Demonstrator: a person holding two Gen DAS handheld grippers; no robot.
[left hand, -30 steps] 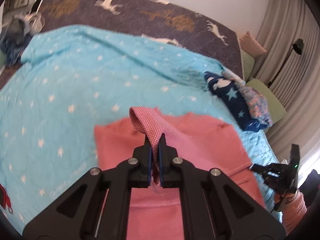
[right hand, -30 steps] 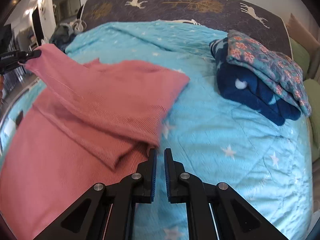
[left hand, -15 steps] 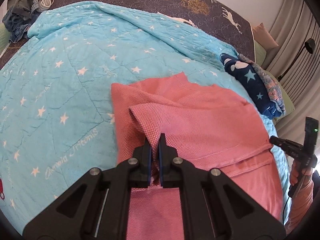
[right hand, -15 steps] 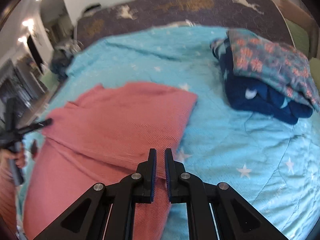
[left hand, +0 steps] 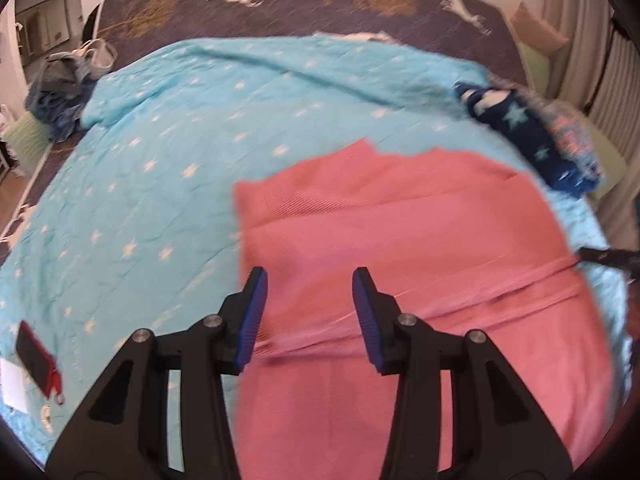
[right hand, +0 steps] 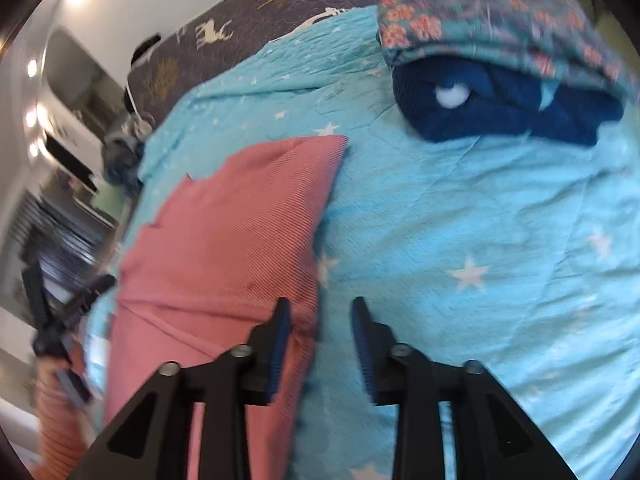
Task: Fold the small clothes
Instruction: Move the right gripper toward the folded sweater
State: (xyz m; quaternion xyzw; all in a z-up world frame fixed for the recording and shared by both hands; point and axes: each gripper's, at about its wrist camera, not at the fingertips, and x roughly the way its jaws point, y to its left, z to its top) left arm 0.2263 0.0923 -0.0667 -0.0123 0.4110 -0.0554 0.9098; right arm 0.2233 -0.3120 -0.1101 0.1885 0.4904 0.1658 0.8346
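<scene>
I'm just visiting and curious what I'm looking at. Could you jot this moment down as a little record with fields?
Setting: bed covered by a turquoise star-print quilt
Garment being folded: pink garment, lying flat on the quilt with one fold across it
Left gripper: open, over the pink garment, holding nothing
Right gripper: open, at the garment's edge, holding nothing
Finished pile: navy star garment with a floral garment on top
Other items: heap of unfolded clothes at the far corner; red phone on the quilt

you see a plain salmon-pink garment (left hand: pixel 400 240), a turquoise quilt (left hand: pixel 160 168) with white stars, a navy star-print folded garment (right hand: pixel 500 108), blue gripper pads (left hand: pixel 251 316)
</scene>
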